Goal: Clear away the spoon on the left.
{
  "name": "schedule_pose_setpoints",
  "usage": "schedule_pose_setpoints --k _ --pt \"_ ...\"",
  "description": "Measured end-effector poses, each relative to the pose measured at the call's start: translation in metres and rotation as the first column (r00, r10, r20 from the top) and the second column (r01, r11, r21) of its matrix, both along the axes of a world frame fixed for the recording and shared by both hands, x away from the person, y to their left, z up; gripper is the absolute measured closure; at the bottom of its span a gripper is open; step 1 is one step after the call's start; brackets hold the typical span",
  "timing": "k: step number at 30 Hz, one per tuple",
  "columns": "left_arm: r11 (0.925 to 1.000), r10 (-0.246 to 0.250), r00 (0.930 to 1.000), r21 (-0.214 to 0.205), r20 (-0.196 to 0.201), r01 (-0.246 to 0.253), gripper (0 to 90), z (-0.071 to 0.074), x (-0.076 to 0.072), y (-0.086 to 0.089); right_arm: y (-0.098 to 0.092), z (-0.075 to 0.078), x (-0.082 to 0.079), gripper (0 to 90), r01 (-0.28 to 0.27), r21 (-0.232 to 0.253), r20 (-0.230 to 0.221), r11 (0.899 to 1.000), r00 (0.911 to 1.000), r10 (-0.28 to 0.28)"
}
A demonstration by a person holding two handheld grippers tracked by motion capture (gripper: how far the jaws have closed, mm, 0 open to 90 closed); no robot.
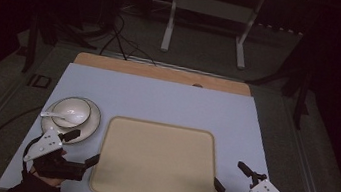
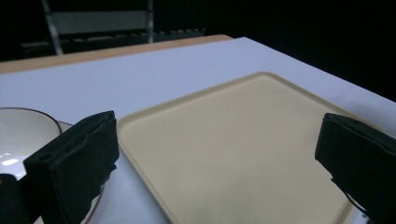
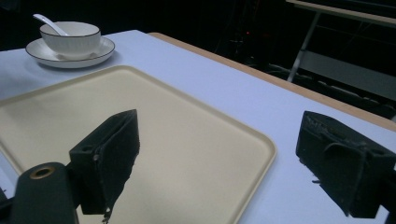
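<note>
A beige tray (image 1: 157,161) lies empty at the middle front of the table. To its left a white bowl (image 1: 71,111) stands on a dark-rimmed saucer (image 1: 92,124), with a white spoon (image 1: 56,117) resting in the bowl. My left gripper (image 1: 83,148) hovers open at the tray's left front corner, one jaw by the saucer, the other at the tray's edge. My right gripper (image 1: 231,177) stands open at the tray's right front corner. In the left gripper view the gripper (image 2: 218,130) holds nothing; in the right gripper view the gripper (image 3: 219,128) is likewise empty, with the bowl (image 3: 70,37) far off.
A pale blue mat (image 1: 167,103) covers the wooden table (image 1: 161,72), whose far edge shows as a brown strip. Beyond it stand a white-legged bench frame (image 1: 210,11) and cables (image 1: 116,38) on the dark floor.
</note>
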State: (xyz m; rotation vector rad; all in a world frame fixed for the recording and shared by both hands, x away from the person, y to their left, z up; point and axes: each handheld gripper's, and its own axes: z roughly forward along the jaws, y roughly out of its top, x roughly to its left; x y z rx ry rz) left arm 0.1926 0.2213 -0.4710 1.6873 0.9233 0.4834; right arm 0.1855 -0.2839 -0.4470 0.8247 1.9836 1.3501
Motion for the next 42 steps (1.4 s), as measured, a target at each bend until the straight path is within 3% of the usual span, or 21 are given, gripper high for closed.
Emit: schedule_pose_setpoints --k 4,13,19,30,36,42 --pt "0.9994 -0.033 0.9988 0.009 -0.036 0.034 0.1 -0.002 0.002 -0.002 0.0 0.001 -0.001 13.5 -0.003 0.0 0.006 1.0 1.0 0.003" --pt "0.9947 -0.093 0.9938 0.038 -0.062 0.095 0.2 -0.001 0.001 -0.007 0.0 0.001 -0.001 13.5 -0.008 0.006 0.0 1.0 1.0 0.008" --pt "0.9843 -0.168 0.9794 0.037 -0.112 0.173 0.6 -0.002 0.001 -0.012 0.002 0.0 -0.001 13.5 -0.008 0.001 0.0 1.0 1.0 0.008" --pt "0.977 -0.202 0.9774 0.057 -0.063 0.205 1.5 0.015 -0.004 -0.018 0.002 0.001 -0.002 13.5 -0.014 0.012 0.005 1.0 0.9999 0.013" --pt "0.9736 -0.221 0.9741 0.048 -0.047 0.223 1.5 0.026 -0.007 -0.02 0.002 0.002 -0.003 13.5 -0.018 0.017 0.011 1.0 0.9998 0.018" --pt "0.9655 -0.251 0.9673 0.064 -0.038 0.253 1.5 0.036 -0.009 -0.023 0.002 0.001 -0.002 13.4 -0.018 0.017 0.01 1.0 0.9998 0.018"
